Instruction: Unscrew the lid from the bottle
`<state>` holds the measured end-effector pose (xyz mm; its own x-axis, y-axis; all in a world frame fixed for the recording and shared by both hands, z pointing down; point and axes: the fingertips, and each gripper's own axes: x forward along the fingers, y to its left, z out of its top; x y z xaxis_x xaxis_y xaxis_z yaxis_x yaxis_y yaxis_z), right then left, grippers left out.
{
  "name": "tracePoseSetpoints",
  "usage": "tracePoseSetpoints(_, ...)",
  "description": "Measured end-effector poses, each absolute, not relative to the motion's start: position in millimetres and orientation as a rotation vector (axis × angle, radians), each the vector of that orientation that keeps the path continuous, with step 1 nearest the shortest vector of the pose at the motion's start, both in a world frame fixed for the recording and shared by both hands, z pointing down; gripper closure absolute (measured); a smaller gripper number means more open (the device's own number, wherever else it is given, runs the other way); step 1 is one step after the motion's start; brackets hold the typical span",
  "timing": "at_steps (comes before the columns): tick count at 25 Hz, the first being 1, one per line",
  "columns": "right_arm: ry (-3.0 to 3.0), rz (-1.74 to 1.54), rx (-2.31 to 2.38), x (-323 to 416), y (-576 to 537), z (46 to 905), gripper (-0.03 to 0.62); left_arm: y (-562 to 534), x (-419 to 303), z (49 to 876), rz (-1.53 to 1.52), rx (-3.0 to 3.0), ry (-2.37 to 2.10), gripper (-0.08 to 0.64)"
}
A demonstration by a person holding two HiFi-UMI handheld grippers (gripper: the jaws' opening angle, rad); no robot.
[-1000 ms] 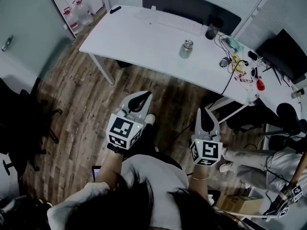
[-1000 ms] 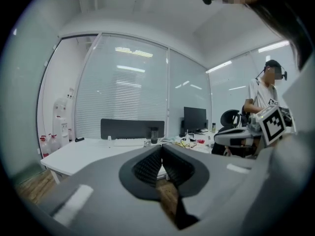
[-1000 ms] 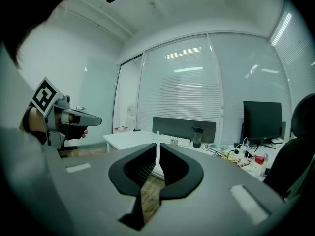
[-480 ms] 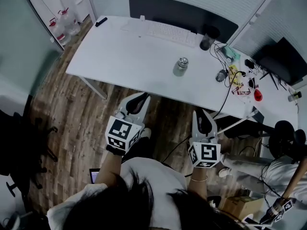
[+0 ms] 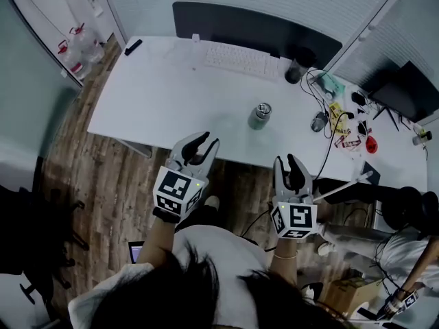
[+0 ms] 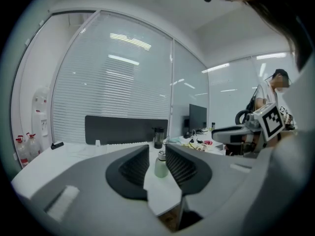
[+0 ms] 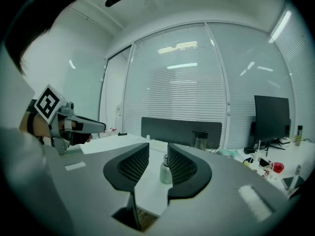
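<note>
A small pale green bottle [image 5: 258, 117] with a silver lid [image 5: 263, 108] stands upright on the white table [image 5: 158, 101], right of its middle. My left gripper [image 5: 204, 142] hovers at the table's near edge, left of the bottle and well short of it. My right gripper [image 5: 293, 164] is off the table's front, to the near right of the bottle. Both jaws have just been opening, with nothing between them. In the left gripper view, the bottle [image 6: 161, 165] shows far off through the narrow gap. The right gripper view likewise frames the bottle [image 7: 166, 173] at a distance.
A white keyboard [image 5: 238, 60] and a dark tumbler [image 5: 296, 68] sit at the table's back by a dark partition [image 5: 254, 22]. Cables and small items [image 5: 336, 108] clutter the right end. Water jugs [image 5: 72, 43] stand on the floor at left. A person [image 6: 269, 113] stands at right.
Both grippers have moved forward toward the table, the left now at its near edge. Their jaws, shut before, have parted. The bottle appears nearer.
</note>
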<state>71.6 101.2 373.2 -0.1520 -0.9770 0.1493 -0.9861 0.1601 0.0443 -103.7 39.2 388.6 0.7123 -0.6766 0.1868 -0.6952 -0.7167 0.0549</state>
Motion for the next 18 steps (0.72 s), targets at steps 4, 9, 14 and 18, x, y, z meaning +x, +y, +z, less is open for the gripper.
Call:
tracePoseSetpoints(4,-2.268,0.109,1.959,67,83,375,0.494,22,-104,395,0.241,2.802,-1.059,0.425)
tracePoseSetpoints(9,-2.255,0.149,1.963,69,67,378,0.471,10,-96,404,0.265,2.807,-0.976,0.391)
tracePoseSetpoints(14,-2.277,0.174,1.927,76,46,383,0.433,-5,-83,412,0.264,2.795,-0.948,0.385)
tracePoseSetpoints(18,-2.303,0.205,1.903,89,23,392,0.409,-24,-65,420,0.268,2.790,-0.933,0.346)
